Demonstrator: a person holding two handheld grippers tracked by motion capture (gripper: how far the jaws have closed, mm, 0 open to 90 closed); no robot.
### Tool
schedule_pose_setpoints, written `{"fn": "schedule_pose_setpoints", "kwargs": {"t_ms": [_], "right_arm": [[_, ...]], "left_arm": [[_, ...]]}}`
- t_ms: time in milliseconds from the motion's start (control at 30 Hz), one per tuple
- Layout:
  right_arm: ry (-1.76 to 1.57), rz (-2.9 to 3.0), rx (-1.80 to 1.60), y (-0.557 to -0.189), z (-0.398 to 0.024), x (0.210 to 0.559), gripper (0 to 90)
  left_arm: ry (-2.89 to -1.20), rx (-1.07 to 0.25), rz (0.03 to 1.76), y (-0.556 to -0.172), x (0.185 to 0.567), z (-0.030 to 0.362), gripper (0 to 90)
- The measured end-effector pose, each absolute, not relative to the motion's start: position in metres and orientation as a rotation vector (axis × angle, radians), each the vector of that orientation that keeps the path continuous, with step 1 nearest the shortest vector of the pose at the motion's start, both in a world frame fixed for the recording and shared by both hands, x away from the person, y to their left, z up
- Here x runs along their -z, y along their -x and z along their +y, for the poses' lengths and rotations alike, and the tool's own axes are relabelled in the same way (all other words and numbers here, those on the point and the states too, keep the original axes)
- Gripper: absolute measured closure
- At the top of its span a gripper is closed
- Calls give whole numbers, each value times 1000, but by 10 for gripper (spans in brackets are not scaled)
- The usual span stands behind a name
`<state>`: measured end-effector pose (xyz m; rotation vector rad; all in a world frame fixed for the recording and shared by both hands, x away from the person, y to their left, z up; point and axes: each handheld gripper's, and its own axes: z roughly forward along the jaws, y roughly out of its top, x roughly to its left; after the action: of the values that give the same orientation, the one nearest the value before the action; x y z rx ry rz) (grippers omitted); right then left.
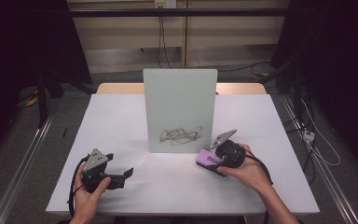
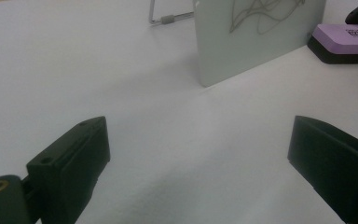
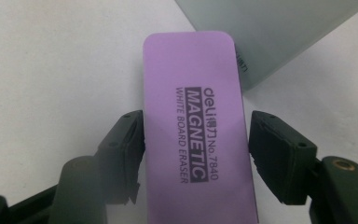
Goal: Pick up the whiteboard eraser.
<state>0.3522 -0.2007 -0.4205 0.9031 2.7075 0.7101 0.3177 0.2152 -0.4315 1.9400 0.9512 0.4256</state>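
The right gripper point(image 3: 196, 154) has its jaws closed against both long sides of a purple whiteboard eraser point(image 3: 193, 112) lying on the bench point(image 1: 121, 121), just beside the upright whiteboard point(image 1: 180, 107). The left gripper point(image 2: 200, 158) rests apart, jaws wide and empty. Grasping seems done; next comes lifting the eraser to the scribble point(image 1: 181, 135).

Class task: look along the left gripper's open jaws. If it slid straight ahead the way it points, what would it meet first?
Probably the upright whiteboard: the left gripper aims across bare table toward the board's near lower corner. Depth is unclear, so it might just skim past that edge.
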Motion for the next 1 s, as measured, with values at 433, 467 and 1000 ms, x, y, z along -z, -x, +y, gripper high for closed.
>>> {"fn": "schedule_pose_setpoints", "kwargs": {"t_ms": [433,467,1000], "right_arm": [[-863,2744,-653,-355,-195,421,403],[-868,2745,-646,-355,-195,421,406],[-838,2701,-665,-348,-192,411,412]], "left_arm": [[-1955,-421,949,-318,432,214,57],[-1958,-418,953,-318,432,214,57],[-1952,-418,965,-318,433,215,57]]}}
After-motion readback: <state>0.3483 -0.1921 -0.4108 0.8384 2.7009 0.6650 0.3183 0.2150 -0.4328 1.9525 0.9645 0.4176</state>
